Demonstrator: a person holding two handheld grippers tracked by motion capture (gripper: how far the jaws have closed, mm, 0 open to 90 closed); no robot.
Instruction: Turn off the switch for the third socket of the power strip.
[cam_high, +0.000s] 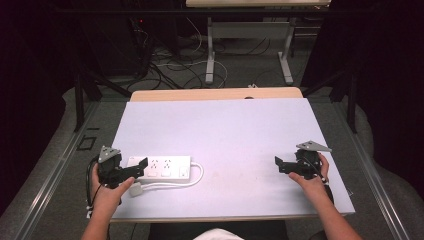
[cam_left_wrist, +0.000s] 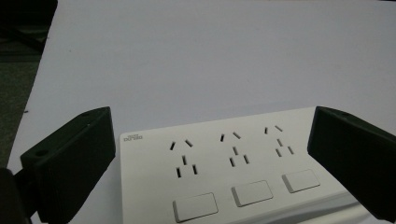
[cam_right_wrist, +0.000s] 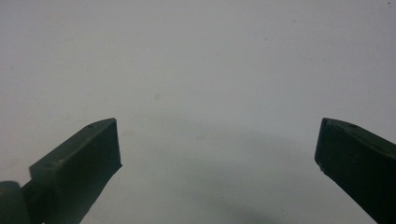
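Two grippers are in our hands at the near edge of the table (cam_high: 235, 125), one at each side. Our left gripper (cam_high: 141, 167) sits at the near left corner, its black jaws pointing across the table over the left end of a white power strip (cam_high: 162, 167). In the left gripper view, our left gripper (cam_left_wrist: 210, 163) has its jaws spread wide, one at each edge of the picture, and the power strip (cam_left_wrist: 224, 172) lies below and between them (three socket groups in a row, each with a pale rocker switch beneath). We cannot tell from any view whether a pad touches the strip's casing; nothing is clamped.

The power strip lies flat on the pale tabletop, long side running left to right, near the front left. Its white cable (cam_high: 192, 177) leaves the right end, loops back along the near side and ends at a white plug (cam_high: 136, 189) lying just beside our left hand (cam_high: 112, 192).

Our right gripper (cam_high: 278, 164) is well apart from the strip, at the near right, jaws pointing towards the middle of the table. In the right gripper view, our right gripper (cam_right_wrist: 217, 158) also stands wide open, with bare tabletop between the jaws and nothing held. Our right hand (cam_high: 311, 180) wraps its handle.
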